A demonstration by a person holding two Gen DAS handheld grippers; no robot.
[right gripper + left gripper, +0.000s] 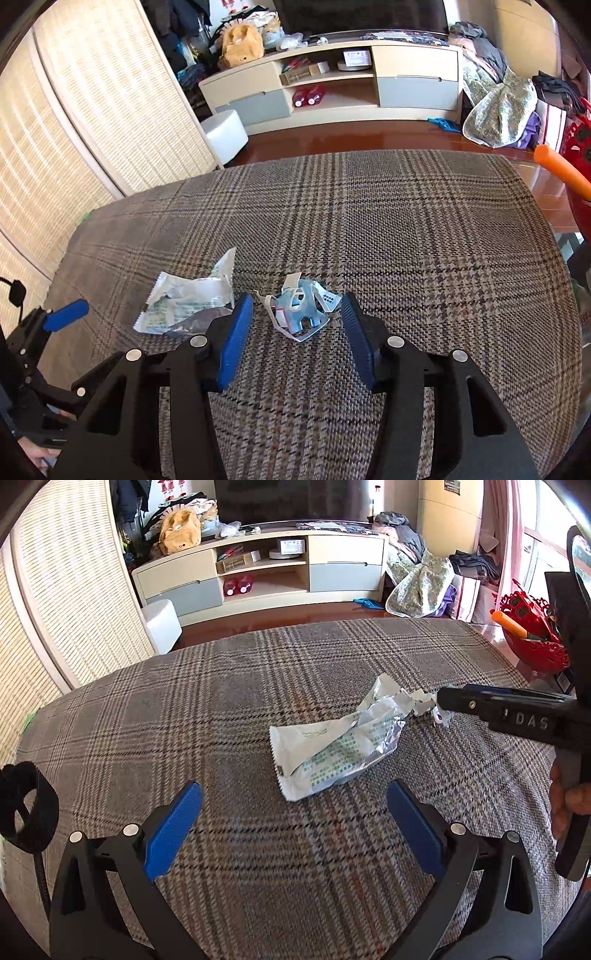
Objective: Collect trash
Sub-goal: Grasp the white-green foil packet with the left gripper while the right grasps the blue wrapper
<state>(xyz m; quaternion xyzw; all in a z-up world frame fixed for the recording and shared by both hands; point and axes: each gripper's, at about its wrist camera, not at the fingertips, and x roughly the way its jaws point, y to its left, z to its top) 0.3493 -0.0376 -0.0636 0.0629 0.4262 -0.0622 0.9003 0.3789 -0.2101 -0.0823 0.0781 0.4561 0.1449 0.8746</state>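
Observation:
A crumpled white and green foil wrapper (334,744) lies on the plaid cloth (240,701); it also shows in the right wrist view (184,301). A small torn blue and white paper scrap (301,304) lies just right of it, partly hidden in the left wrist view (424,703) by the right gripper. My left gripper (293,794) is open and empty, just short of the wrapper. My right gripper (297,301) is open, its blue pads (236,334) on either side of the scrap, close above the cloth, without closing on it.
A red basket (532,635) with an orange-handled tool (563,171) stands at the cloth's right edge. Beyond the far edge are a wood floor, a white stool (162,622), a TV cabinet (266,576) and piles of clothes (421,587). A woven screen (74,590) stands left.

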